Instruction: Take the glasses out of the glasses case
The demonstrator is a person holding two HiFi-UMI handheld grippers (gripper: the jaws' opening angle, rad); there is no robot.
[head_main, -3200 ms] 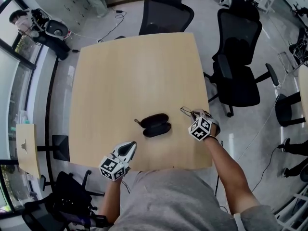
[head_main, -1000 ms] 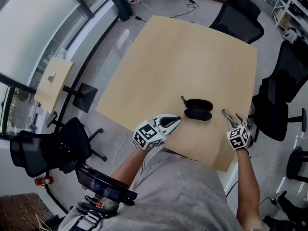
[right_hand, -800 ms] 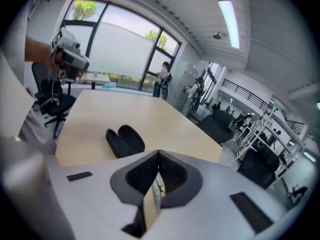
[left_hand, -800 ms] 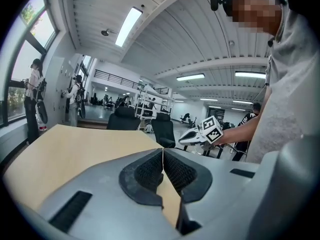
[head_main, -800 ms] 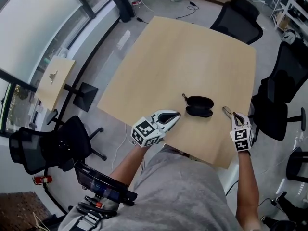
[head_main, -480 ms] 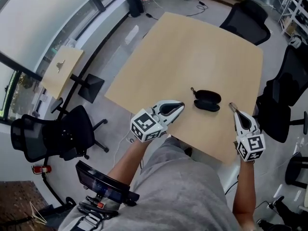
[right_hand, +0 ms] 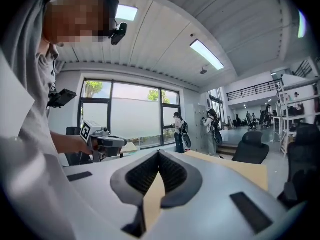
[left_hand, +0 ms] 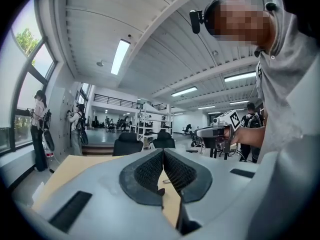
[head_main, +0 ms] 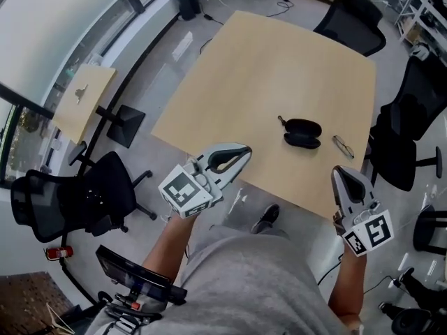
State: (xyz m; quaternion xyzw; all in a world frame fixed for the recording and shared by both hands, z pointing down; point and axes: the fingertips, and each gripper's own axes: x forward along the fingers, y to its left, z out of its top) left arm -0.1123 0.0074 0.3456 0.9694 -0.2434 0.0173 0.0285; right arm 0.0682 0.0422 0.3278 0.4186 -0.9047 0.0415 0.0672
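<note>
The black glasses case (head_main: 302,132) lies open on the wooden table (head_main: 272,68), toward its near right corner. The glasses (head_main: 343,146) lie flat on the table just right of the case, apart from it. My left gripper (head_main: 242,149) hangs in the air over the table's near edge, left of the case, jaws shut and empty. My right gripper (head_main: 341,171) is raised off the near right corner, below the glasses, also shut on nothing. In the left gripper view the pads (left_hand: 150,170) meet at the tip. In the right gripper view the pads (right_hand: 172,171) meet too.
Black office chairs stand at the far side (head_main: 353,19) and right side (head_main: 405,138) of the table, another at the near left (head_main: 70,201). A small wooden side table (head_main: 80,100) stands by the window. People stand by the lockers (right_hand: 179,129).
Both grippers have risen and pulled back from the table toward the person. The right gripper has drawn away from the glasses, which stay on the table beside the case.
</note>
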